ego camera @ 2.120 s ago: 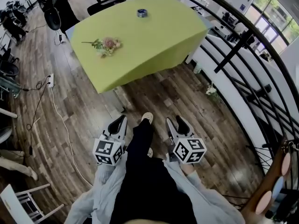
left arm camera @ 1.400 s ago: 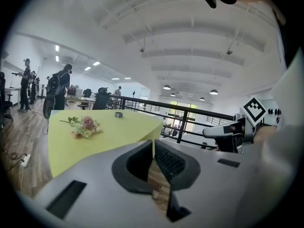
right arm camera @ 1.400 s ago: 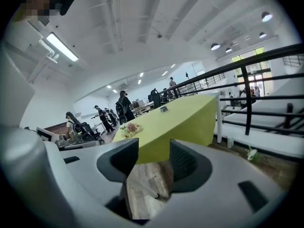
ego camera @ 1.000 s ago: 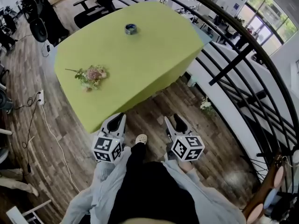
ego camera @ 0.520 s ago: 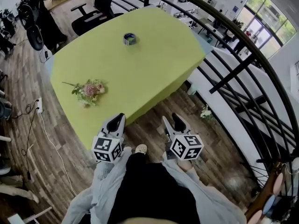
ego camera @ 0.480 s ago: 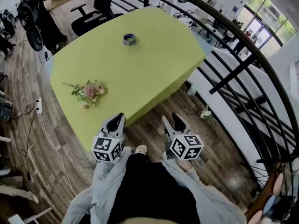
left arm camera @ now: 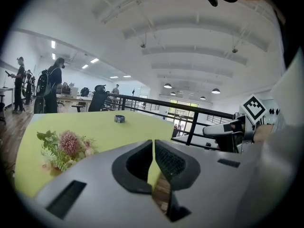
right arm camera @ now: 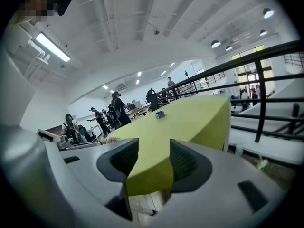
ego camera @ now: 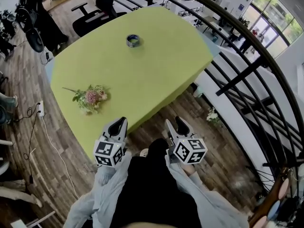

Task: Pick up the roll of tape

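1. The small blue roll of tape (ego camera: 133,41) lay far across the lime-green table (ego camera: 161,65).
2. The left gripper (ego camera: 119,123) was pinched together, the right gripper (ego camera: 176,123) gaped; both were empty.
3. Reaching with closed jaws would likely knock it away.

Head view, steep down: I've got a table (ego camera: 156,65) draped in yellow-green cloth, with the roll of tape (ego camera: 133,40) sitting toward its far edge. A bunch of flowers (ego camera: 90,98) lies near the left side, well apart from the tape. Both grippers sit low at the table's near corner, the left gripper (ego camera: 120,123) at the cloth's near edge and the right gripper (ego camera: 175,123) over the wooden floor (ego camera: 52,184); neither is near the tape. A black railing (ego camera: 247,46) curves down the right, and beyond the far edge stands what looks like an office chair (ego camera: 97,13), small and dark from here.
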